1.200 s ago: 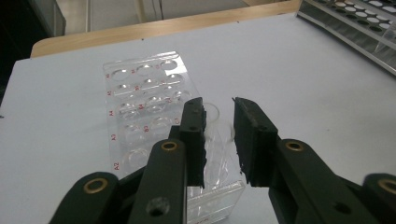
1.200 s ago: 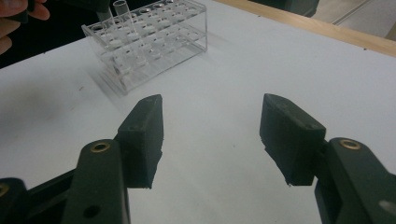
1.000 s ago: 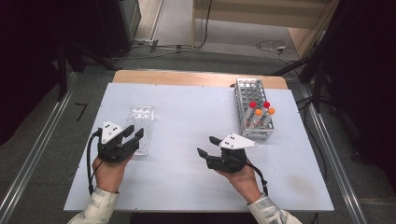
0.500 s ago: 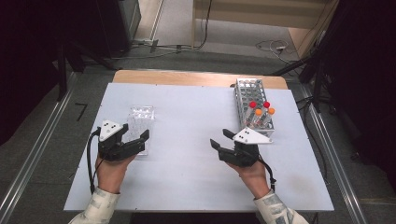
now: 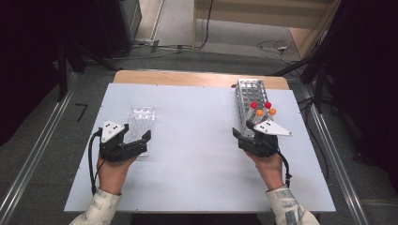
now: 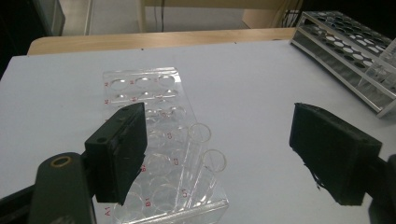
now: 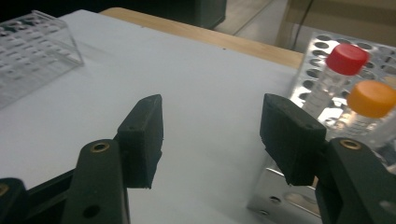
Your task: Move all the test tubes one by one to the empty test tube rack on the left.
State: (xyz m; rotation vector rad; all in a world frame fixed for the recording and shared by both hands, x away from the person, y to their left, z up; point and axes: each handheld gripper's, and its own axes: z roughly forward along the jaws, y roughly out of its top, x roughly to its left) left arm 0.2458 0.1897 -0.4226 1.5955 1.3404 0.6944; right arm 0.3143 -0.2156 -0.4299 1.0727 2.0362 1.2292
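Since a second earlier the right gripper [image 5: 245, 132] had slid, jaws apart and empty, to the metal rack [image 5: 249, 96] of coloured-capped tubes [image 5: 254, 105] at the counter's [image 5: 197, 117] right; it needed squaring over one cap, while the left gripper [image 5: 139, 136] had just released beside the clear plastic rack [image 5: 141, 117].

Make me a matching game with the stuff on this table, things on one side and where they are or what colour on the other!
Things:
1. clear plastic rack
2. metal rack
3. two open glass tubes
4. capped tube nearest the right gripper

Descriptions:
A. orange cap
B. by the left gripper
C. lean in the clear rack
D. holds red-capped tubes

Pairs: 1-B, 2-D, 3-C, 4-A
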